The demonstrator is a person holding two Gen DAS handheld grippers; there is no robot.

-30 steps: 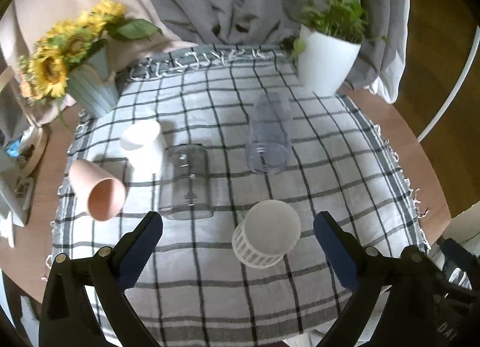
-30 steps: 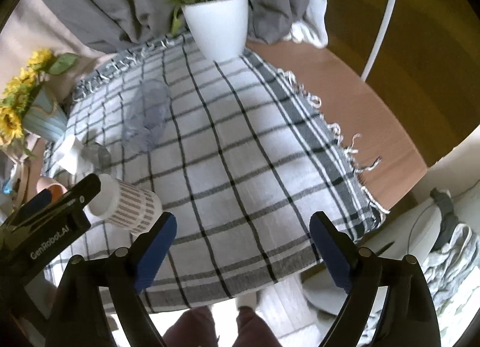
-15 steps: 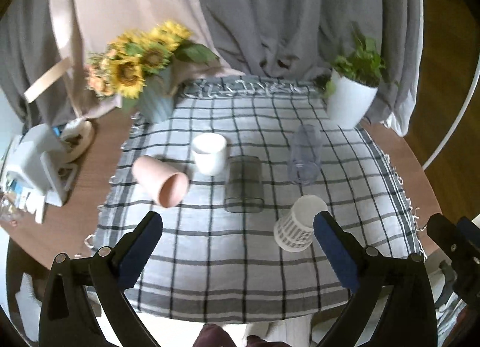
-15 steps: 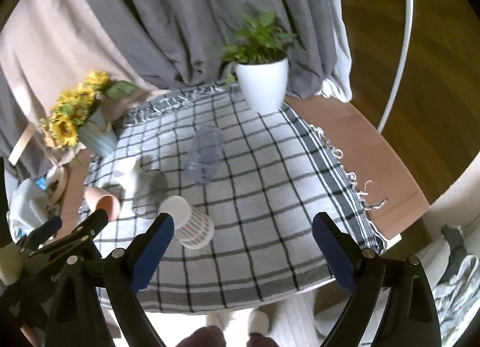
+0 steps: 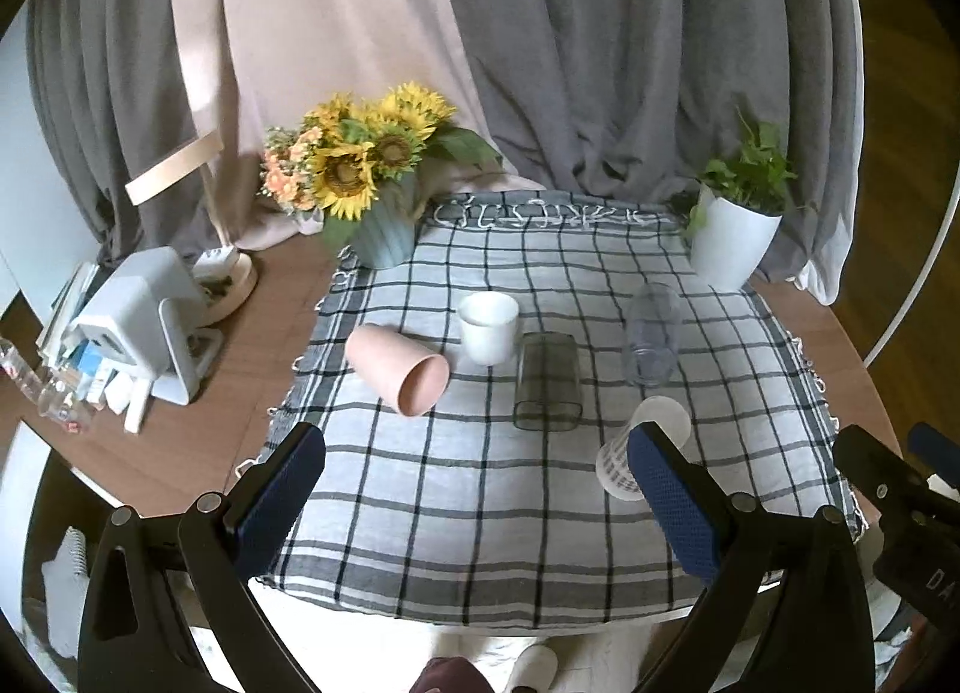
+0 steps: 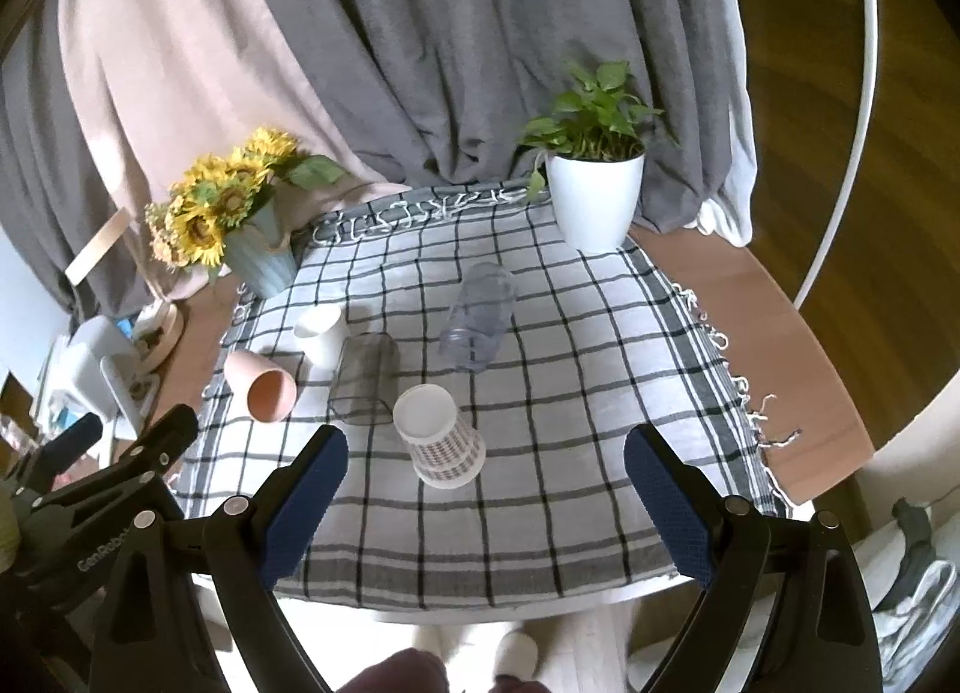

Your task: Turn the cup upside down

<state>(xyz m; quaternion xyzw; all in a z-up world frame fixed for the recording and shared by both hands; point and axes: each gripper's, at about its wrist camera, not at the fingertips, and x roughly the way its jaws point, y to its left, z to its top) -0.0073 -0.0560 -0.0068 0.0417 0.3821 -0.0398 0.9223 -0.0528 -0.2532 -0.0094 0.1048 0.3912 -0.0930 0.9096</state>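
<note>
Patterned cup (image 6: 440, 436) stands inverted between right tongs (image 6: 483, 504) — untouched, ahead.

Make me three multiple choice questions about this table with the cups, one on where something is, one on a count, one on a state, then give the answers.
1. Where does the white plant pot stand?
A. far right corner of the checked cloth
B. near left corner
C. on the floor

2. How many cups are on the cloth?
A. three
B. five
C. seven

3. How does the pink cup sit?
A. upright
B. upside down
C. on its side

Answers:
1 A: the pot sits at the cloth's far right corner.
2 B: pink cup, white cup, dark clear cup, clear cup, patterned white cup.
3 C: its open mouth faces sideways toward the camera.
</note>
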